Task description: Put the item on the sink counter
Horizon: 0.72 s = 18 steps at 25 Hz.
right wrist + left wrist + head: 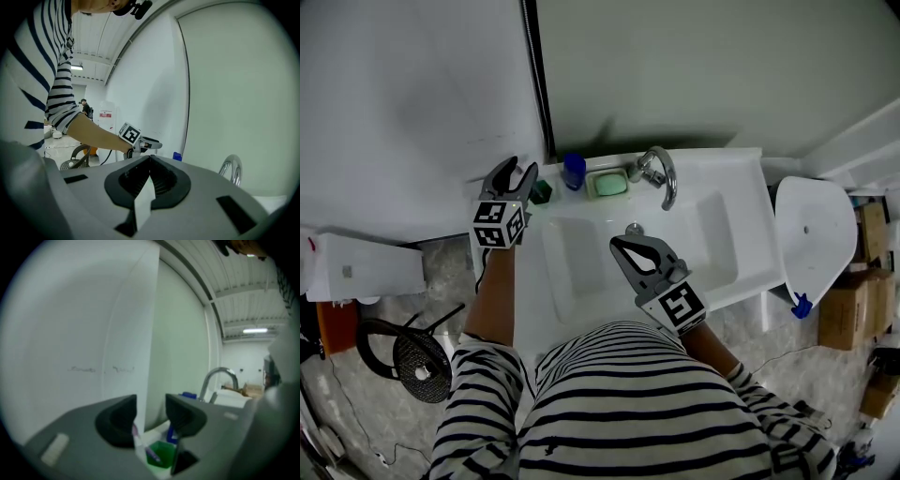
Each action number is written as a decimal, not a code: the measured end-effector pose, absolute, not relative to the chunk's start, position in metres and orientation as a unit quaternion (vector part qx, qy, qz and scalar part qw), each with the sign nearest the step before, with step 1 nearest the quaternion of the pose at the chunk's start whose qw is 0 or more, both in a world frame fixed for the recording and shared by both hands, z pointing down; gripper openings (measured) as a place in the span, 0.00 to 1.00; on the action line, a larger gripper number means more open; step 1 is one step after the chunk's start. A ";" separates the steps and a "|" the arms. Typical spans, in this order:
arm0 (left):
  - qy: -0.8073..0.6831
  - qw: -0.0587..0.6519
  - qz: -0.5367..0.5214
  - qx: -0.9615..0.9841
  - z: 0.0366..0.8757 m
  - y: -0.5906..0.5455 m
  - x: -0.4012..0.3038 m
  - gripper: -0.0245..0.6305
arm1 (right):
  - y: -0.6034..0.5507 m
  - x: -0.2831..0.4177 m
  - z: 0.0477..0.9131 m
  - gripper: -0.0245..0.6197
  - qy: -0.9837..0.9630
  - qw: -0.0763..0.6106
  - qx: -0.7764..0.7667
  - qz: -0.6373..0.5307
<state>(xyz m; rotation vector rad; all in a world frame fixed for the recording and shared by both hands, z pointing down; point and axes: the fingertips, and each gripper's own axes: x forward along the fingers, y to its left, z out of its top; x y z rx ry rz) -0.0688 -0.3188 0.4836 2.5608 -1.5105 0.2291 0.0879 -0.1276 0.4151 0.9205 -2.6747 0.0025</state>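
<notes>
In the head view my left gripper is at the back left corner of the white sink counter, right above a small green cup. The left gripper view shows its jaws apart, and in the gap below them stands the green cup with a white and purple toothbrush in it, leaning close to the left jaw. The pads do not press on the toothbrush. My right gripper hovers over the basin, shut and empty.
Along the counter's back stand a blue bottle, a green soap dish and a chrome faucet. A white wall panel rises just left of the cup. A white toilet lid and cardboard boxes are at the right, and a black stool is on the floor at the left.
</notes>
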 end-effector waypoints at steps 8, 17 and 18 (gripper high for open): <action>-0.500 0.045 0.034 0.864 0.431 -0.285 -0.066 0.30 | -0.115 0.085 0.407 0.05 -0.938 0.144 0.314 -0.001; -0.454 0.034 -0.008 0.890 0.391 -0.216 -0.042 0.05 | -0.102 0.068 0.395 0.05 -0.946 0.118 0.303 -0.002; -0.446 0.031 -0.010 0.894 0.387 -0.207 -0.039 0.05 | -0.101 0.066 0.392 0.05 -0.946 0.113 0.303 -0.002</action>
